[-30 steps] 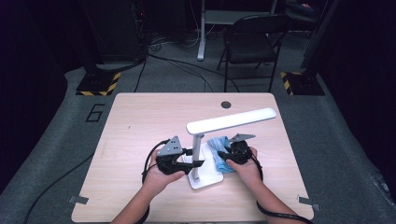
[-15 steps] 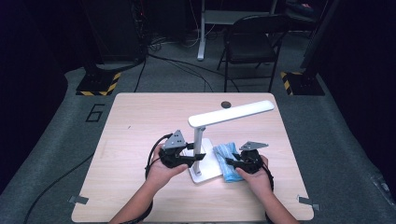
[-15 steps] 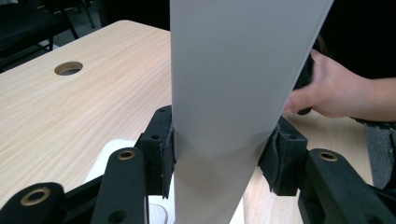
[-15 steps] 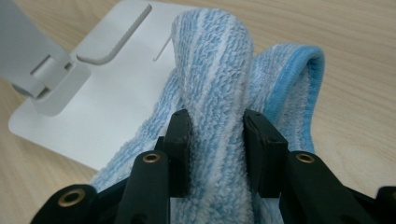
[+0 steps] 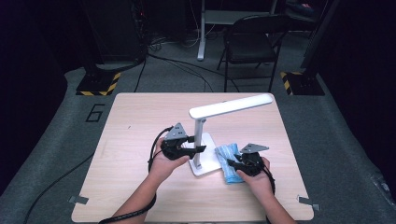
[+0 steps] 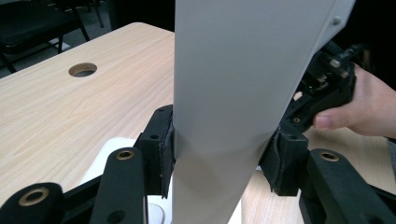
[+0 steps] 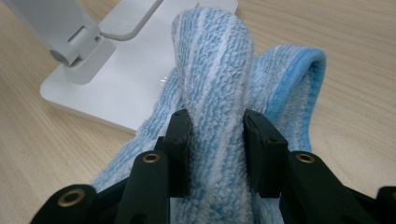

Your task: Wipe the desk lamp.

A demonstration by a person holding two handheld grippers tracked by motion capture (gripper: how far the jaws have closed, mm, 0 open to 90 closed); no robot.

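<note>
A white desk lamp (image 5: 229, 106) stands mid-table on a flat white base (image 5: 208, 164). My left gripper (image 5: 200, 149) is shut on its upright post (image 6: 224, 107), the black pads pressing both sides. Just right of the base lies a blue and white striped cloth (image 5: 227, 158). In the right gripper view my right gripper (image 7: 217, 151) is shut on a bunched fold of the cloth (image 7: 217, 88), whose far end lies over the corner of the lamp base (image 7: 126, 88). In the high view the right gripper (image 5: 232, 163) sits at the cloth's near end.
The wooden table (image 5: 140, 126) has a round cable hole (image 6: 82, 70) at its far side. A folding chair (image 5: 254, 42) and a stand with yellow-black striped feet (image 5: 100, 84) are on the floor beyond the table.
The lamp and my left gripper have shifted left and slightly nearer on the table. My right gripper has pulled the cloth toward the near right, away from the lamp post.
</note>
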